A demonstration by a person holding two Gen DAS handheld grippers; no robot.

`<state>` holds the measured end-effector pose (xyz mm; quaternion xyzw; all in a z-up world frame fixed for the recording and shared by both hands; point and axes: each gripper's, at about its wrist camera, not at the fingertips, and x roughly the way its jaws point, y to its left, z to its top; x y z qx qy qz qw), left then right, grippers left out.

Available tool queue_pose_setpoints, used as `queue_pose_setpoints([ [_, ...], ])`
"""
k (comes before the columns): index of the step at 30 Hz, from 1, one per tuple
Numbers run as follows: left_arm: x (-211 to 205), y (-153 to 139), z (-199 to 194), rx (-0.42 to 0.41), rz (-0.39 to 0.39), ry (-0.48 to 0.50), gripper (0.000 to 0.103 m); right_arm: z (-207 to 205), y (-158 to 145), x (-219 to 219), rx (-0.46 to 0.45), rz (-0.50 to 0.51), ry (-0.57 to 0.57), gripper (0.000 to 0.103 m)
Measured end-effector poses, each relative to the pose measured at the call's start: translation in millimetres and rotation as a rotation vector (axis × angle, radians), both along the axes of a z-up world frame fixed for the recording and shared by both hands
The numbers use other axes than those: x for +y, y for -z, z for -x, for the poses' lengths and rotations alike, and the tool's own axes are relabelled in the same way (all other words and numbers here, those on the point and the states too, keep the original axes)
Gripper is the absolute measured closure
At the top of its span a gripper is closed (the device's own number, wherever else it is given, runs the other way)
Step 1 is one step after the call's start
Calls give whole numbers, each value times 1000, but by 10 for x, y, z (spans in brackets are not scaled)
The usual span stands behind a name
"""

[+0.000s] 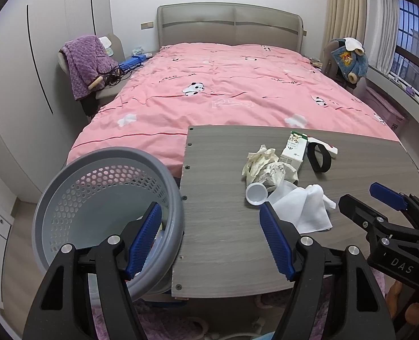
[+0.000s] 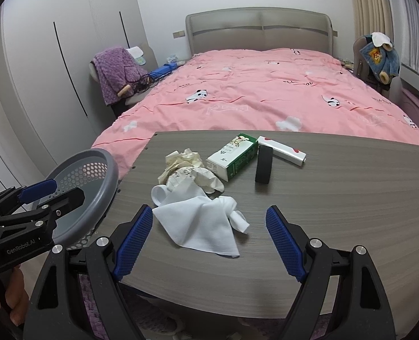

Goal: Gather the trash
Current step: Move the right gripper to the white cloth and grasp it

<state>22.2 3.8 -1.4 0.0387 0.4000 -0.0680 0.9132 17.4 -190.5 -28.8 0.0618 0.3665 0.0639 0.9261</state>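
Plainly, right gripper (image 1: 379,201) reads "DAS"; left gripper (image 2: 50,192) "GenRobot.AI".

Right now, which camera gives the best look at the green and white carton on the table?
The right wrist view: the carton lies near the middle, with its white top and green side both in plain sight. In the left wrist view the carton sits further off, showing mostly its white faces, with crumpled paper beside it.

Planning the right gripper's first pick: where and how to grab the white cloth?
Pinch the bunched, raised fold on the white cloth right side, coming from above with the right gripper. The rest lies flat on the table, offering no edge.
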Motion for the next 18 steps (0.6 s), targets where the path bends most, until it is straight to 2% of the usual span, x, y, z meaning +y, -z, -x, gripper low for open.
queue_pose_setpoints([
  [18,-178,105,-114,23,-9,20,34,-95,157,-139,33,-16,26,23],
])
